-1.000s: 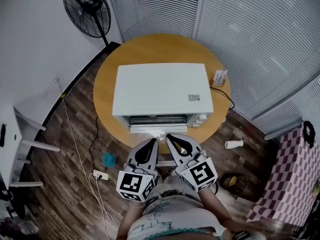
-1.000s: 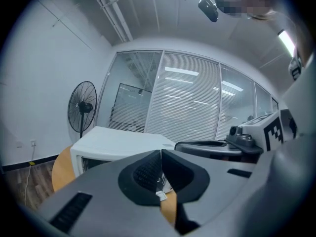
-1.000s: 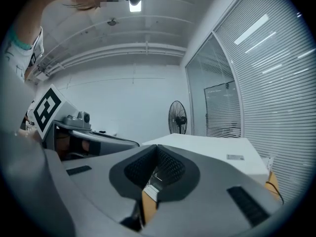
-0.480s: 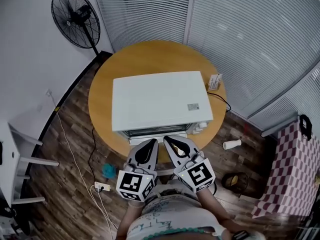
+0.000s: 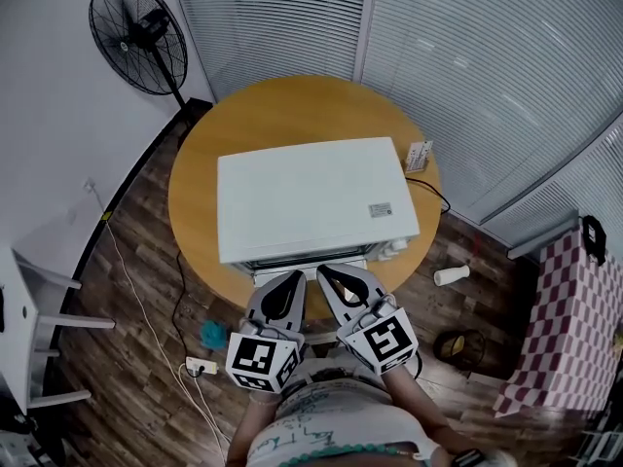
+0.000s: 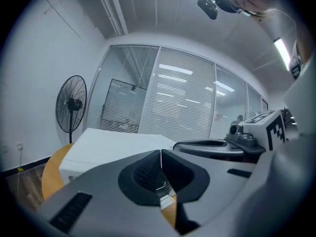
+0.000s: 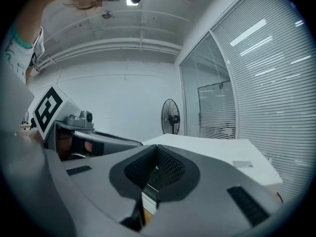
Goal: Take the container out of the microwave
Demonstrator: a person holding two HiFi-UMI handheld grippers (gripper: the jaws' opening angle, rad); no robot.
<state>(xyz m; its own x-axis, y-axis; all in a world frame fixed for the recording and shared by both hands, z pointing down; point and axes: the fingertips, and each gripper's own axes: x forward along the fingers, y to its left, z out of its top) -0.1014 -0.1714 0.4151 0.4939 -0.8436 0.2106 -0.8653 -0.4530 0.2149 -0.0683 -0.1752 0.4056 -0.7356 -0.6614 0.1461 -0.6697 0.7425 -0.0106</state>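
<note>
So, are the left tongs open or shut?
Shut: the left tongs meet tip to tip along one seam, nothing between them.

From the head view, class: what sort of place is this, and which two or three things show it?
Probably an office or meeting room: the walls are hung with blinds, a round table bears a white microwave, and a fan stands in the corner.

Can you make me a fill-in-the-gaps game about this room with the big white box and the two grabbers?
The white box-shaped microwave stands on a round wooden ____.
In the room's corner stands a tall black ____.
The left gripper and the right gripper both have their jaws ____.
Missing words: table, fan, shut.
</note>
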